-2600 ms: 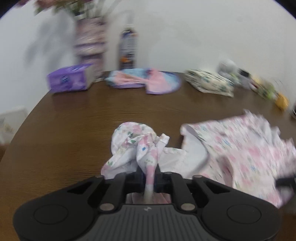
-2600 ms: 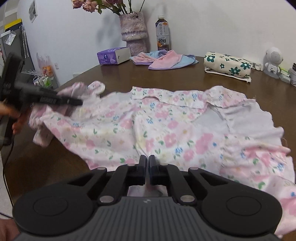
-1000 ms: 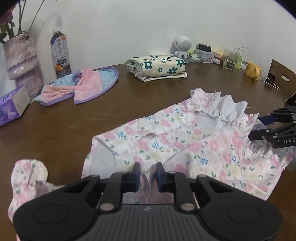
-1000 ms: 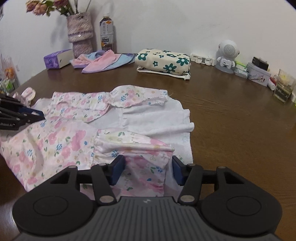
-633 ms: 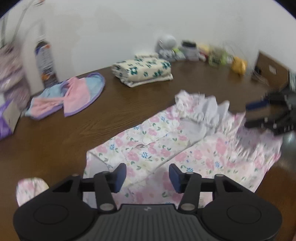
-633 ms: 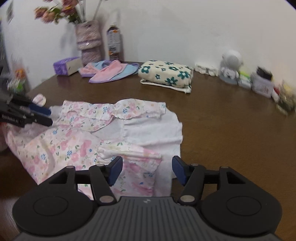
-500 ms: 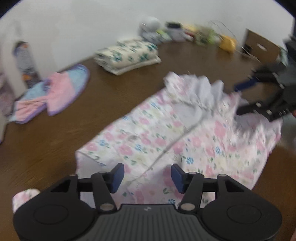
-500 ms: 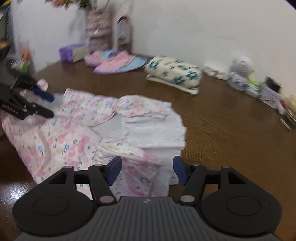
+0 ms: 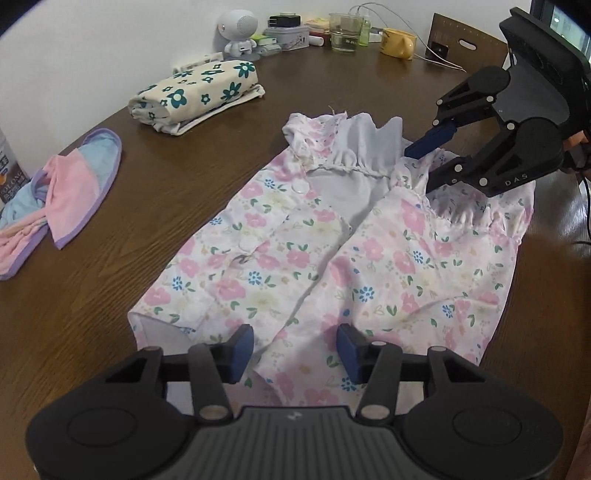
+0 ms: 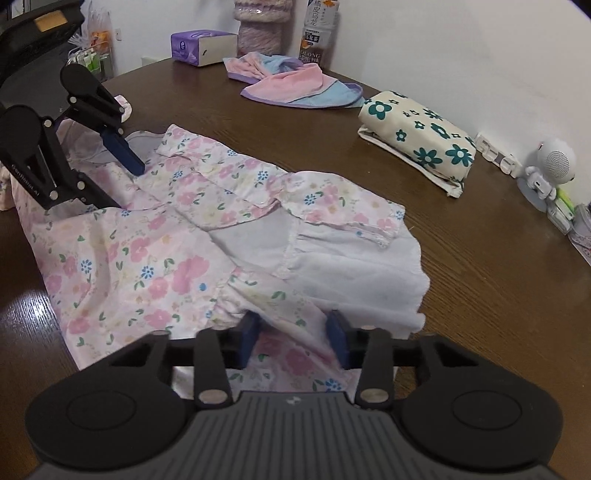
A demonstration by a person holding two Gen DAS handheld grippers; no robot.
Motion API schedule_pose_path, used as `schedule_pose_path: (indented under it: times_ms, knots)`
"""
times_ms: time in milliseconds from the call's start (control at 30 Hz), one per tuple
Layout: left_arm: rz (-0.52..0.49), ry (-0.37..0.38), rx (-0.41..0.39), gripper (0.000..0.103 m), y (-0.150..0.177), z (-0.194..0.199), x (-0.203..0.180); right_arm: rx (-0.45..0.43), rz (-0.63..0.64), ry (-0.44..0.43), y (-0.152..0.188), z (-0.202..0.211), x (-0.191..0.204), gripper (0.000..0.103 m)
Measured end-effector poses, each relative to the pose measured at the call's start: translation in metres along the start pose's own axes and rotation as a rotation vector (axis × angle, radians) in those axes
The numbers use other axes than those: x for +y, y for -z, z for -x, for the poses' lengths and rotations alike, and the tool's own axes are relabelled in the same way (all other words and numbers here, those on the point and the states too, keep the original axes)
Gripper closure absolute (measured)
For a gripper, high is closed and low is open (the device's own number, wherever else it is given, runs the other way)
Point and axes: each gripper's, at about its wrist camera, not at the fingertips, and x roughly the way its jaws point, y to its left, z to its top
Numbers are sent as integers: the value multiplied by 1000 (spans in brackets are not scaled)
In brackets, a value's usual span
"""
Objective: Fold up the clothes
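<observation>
Left wrist view: a floral baby garment is seen spread flat on the brown counter, one side flap turned inward. Both the left gripper and right gripper are held with fingers spread, pinching nothing, over opposite ends. A fold seems in hand; an edge would need pinching next.

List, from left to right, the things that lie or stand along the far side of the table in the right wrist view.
Purple tissue box → knitted vase → drink bottle → pink and blue cloth → folded cream cloth with teal flowers → small white robot figure.
</observation>
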Motion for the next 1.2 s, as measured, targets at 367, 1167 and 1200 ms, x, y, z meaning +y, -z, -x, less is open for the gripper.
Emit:
schedule_pose_path:
  times_ms: [367,1167,1200]
  knots:
    - [-96,-116,-33,102,5,9,-24,-5,23,22,2,-4,9,84]
    - [-161,-446,-404,103,10,122,-109,-321,44,252,-1,96,28,101]
    - [-142,-406,-395,103,19,123,-115,-330,46,246,10,107,32,101]
